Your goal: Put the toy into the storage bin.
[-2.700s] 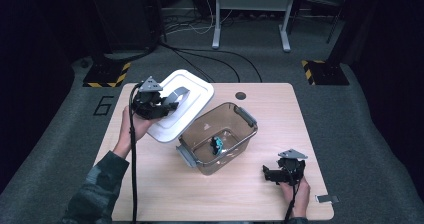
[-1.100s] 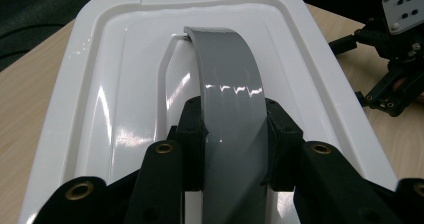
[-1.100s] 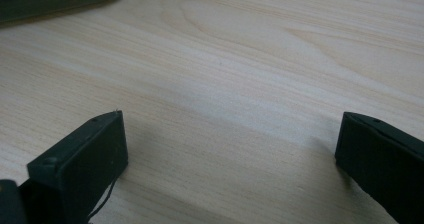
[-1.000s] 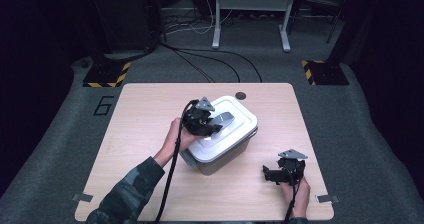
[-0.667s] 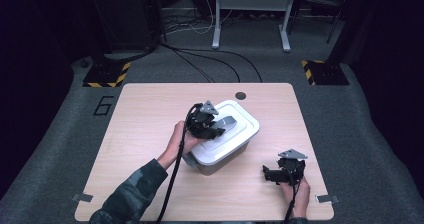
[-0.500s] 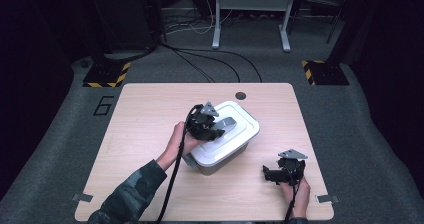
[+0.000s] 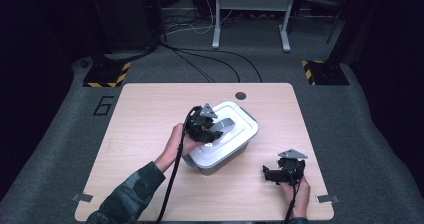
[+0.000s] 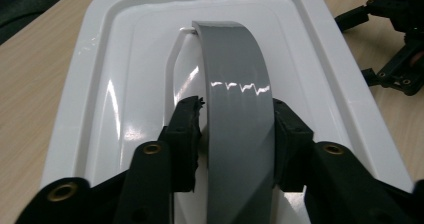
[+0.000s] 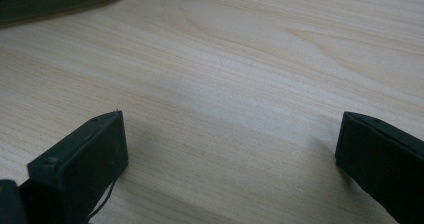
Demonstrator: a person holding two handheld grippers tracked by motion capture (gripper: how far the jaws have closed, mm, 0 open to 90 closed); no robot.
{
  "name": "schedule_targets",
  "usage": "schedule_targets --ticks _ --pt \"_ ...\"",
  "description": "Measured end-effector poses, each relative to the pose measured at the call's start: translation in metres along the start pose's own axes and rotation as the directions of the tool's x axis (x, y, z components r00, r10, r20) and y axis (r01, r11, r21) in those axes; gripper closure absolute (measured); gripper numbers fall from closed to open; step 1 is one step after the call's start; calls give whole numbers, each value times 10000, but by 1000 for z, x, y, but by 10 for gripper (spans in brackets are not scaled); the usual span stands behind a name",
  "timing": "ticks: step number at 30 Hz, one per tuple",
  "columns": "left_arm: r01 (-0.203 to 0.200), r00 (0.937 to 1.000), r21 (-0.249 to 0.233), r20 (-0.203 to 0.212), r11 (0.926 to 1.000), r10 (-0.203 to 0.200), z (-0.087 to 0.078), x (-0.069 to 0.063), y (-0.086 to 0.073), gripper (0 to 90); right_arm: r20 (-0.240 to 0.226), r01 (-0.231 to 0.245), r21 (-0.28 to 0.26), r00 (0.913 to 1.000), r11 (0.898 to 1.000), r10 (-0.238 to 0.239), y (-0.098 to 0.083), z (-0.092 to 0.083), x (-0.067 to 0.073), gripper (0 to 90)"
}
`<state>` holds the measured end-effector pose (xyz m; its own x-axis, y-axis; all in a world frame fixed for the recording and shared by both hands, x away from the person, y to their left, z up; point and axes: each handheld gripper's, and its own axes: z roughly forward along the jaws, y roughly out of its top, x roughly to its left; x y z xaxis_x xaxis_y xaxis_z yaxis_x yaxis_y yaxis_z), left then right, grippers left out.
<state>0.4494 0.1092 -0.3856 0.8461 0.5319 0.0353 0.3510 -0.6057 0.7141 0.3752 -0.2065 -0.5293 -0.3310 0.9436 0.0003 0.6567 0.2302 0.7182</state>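
- Fingers (image 8: 187, 134) of the left gripper (image 8: 239, 134) stand on either side of the grey handle (image 8: 239, 99), low in the middle of the left gripper view. The handle lies between them, and a thin gap shows at the left pad, so they no longer pinch it. These jaws have just been opening.
- That handle arches over the white lid (image 8: 110, 84), which runs from the bottom of the left gripper view to its top edge.
- From above, the lid sits on the clear box (image 7: 220, 156) at the centre of the high view, turned at a slant on the wooden table (image 7: 135, 119).
- Over the lid's near-left part hangs the left gripper (image 7: 212, 129), with the person's left hand (image 7: 175, 141) behind it and a dark sleeve (image 7: 130, 196) leading off to the lower left of the frame.
- Down at the lower right of the high view the right gripper (image 7: 285, 170) rests on the table, well apart from the box, with the right hand (image 7: 295, 194) below it.
- Its fingers (image 9: 85, 159) are spread wide in the right gripper view, with only bare wood between them.
- A small dark round hole (image 7: 240, 95) marks the table's far edge, above the box.
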Motion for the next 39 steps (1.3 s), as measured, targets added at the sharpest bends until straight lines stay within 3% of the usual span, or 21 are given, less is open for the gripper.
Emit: schedule_targets --ticks 4,6,9,15,20,23,30,31,39 --pt "-3 9995 74 -307 10000 5 -3 -1 1 461 0 2 3 10000 10000 -2 0 0 0 0" --pt "66 9985 212 -539 9998 -55 -4 -1 1 243 3 3 -2 10000 10000 -3 0 0 0 0" --pt "177 9975 186 -683 9997 -164 -11 4 0 145 0 22 -9 10000 10000 -22 0 0 0 0" --pt "336 9965 -94 -762 9994 -342 -27 11 -4 86 2 20 -7 10000 10000 -20 0 0 0 0" --pt "555 9921 -324 -1112 9979 -587 -47 22 -12 52 19 14 -5 10000 10000 -14 0 0 0 0" --pt "825 9862 -462 -1401 9955 -882 -63 32 -21 33 -4 11 1 10000 10000 -11 0 0 0 0" --pt "1113 9760 -557 -1817 9922 -1197 -84 46 -38 16 -9 -6 11 10000 10000 6 0 0 0 0" --pt "1237 9714 -589 -1965 9906 -1330 -89 50 -44 13 -6 -5 7 10000 10000 5 0 0 0 0" --pt "1756 9603 -717 -2073 9818 -1869 -101 66 -69 25 35 -7 -6 10000 10000 7 0 0 0 0"
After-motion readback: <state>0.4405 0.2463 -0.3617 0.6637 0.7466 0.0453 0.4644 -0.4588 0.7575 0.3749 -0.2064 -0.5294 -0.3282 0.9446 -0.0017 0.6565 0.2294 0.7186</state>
